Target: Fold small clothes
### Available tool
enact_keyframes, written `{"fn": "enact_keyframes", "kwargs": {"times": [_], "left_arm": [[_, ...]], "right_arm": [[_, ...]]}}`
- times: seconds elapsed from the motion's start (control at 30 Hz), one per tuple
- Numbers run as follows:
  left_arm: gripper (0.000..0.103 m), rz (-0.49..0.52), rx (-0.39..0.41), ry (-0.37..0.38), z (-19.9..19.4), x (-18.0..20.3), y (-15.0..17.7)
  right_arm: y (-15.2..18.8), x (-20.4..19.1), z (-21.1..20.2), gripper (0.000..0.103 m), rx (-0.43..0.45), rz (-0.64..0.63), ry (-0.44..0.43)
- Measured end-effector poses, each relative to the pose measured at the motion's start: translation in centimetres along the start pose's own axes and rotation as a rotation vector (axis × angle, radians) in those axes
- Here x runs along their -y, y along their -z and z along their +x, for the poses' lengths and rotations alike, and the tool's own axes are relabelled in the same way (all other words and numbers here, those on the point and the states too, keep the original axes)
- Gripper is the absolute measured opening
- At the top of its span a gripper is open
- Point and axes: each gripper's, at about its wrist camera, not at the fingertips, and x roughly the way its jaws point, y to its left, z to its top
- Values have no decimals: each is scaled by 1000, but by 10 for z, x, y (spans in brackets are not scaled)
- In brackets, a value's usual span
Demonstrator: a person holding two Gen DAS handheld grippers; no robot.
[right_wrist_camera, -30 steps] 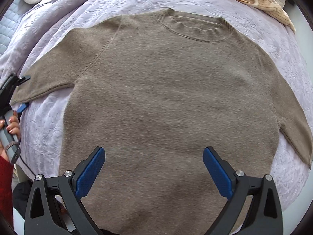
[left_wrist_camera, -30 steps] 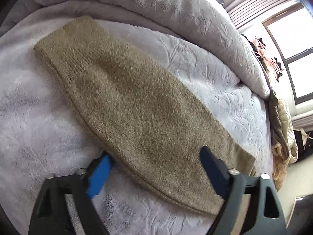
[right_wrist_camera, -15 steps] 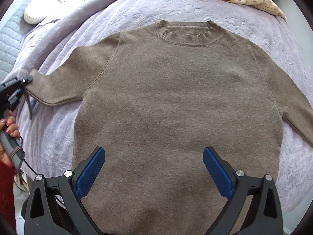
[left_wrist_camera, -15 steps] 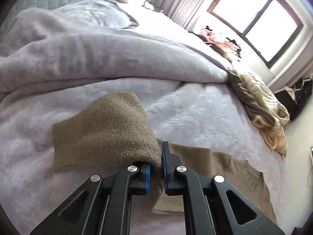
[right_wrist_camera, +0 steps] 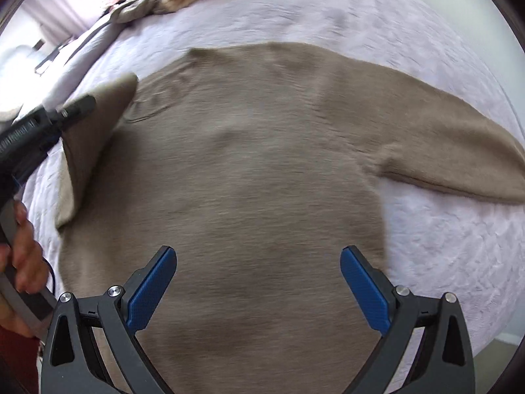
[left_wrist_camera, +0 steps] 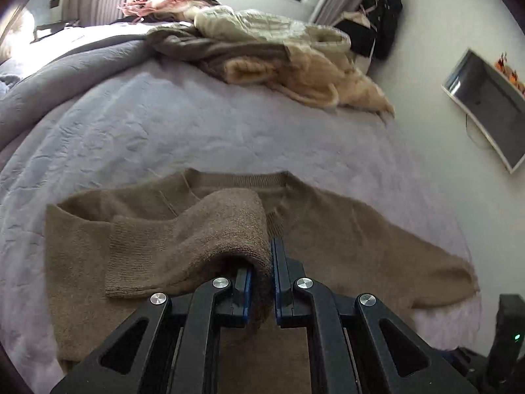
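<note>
The sweater (right_wrist_camera: 249, 177) lies flat on the bed (left_wrist_camera: 183, 131); the left claw (left_wrist_camera: 261, 282) pinches its sleeve (left_wrist_camera: 210, 233), lifted over the chest; the right claw (right_wrist_camera: 259, 282) hovers spread above the hem; a thin pinch could slip, dropping the sleeve crooked.

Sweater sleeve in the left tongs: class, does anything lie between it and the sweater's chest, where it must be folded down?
Nothing visible does. The left tongs are shut on the sleeve, lifted over the sweater. The chest is bare knit, and the right tongs hover open above the lower body, clear of that path.
</note>
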Motion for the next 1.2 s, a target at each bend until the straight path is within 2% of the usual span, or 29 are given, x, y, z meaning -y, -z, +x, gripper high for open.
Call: {"fn": "enact_keyframes", "kwargs": {"times": [0.13,0.17,0.2,0.27,0.33,0.43,0.53,0.63,0.73,0.8,0.83,0.87,0.9,0.93,1.0,1.03,1.1,1.13,1.2], "left_arm": [[13,61,-113,-72,21,9,23],[26,84,-135,-95,18,10,28],[48,90,-142,-108,11,8,31],[67,79,-114,-112,-13,1,36],[67,80,-78,-134,-40,-15,34],[67,23,-46,-219,-68,-61,22],[67,-100,-108,-289,-64,-131,12],[67,-240,-187,-250,-43,-186,4],[67,-331,-241,-148,-20,-216,0],[67,-370,-267,-123,-7,-224,0],[67,-367,-263,-123,-4,-224,0],[67,-357,-258,-130,-1,-224,-1],[67,-343,-252,-138,-2,-221,1],[67,-331,-247,-140,-4,-219,2],[67,-303,-248,-146,-5,-215,4],[67,-294,-251,-148,-2,-215,0],[67,-290,-253,-144,-2,-215,-1],[67,-293,-253,-140,-1,-216,-3],[67,-297,-254,-134,0,-216,-5]], "right_arm": [[-6,25,8,101,-16,34,20],[-8,27,8,100,-13,35,23],[-11,26,8,100,-8,29,25],[-17,22,6,100,9,7,27],[-28,7,0,100,49,-57,21],[-44,-35,-8,101,116,-203,-5],[-57,-99,-8,101,189,-420,-24],[-61,-177,10,101,236,-684,15],[-50,-228,46,100,246,-891,147],[-49,-248,78,90,231,-976,265],[-50,-248,86,63,219,-987,285],[-54,-243,87,26,206,-966,268],[-64,-236,83,19,198,-898,237],[-75,-221,73,17,206,-797,195],[-100,-177,47,17,225,-526,46],[-111,-144,36,17,235,-357,-62],[-117,-78,29,17,248,-59,-189],[-115,-45,32,21,240,80,-242],[-109,7,48,58,183,310,-331]]}}
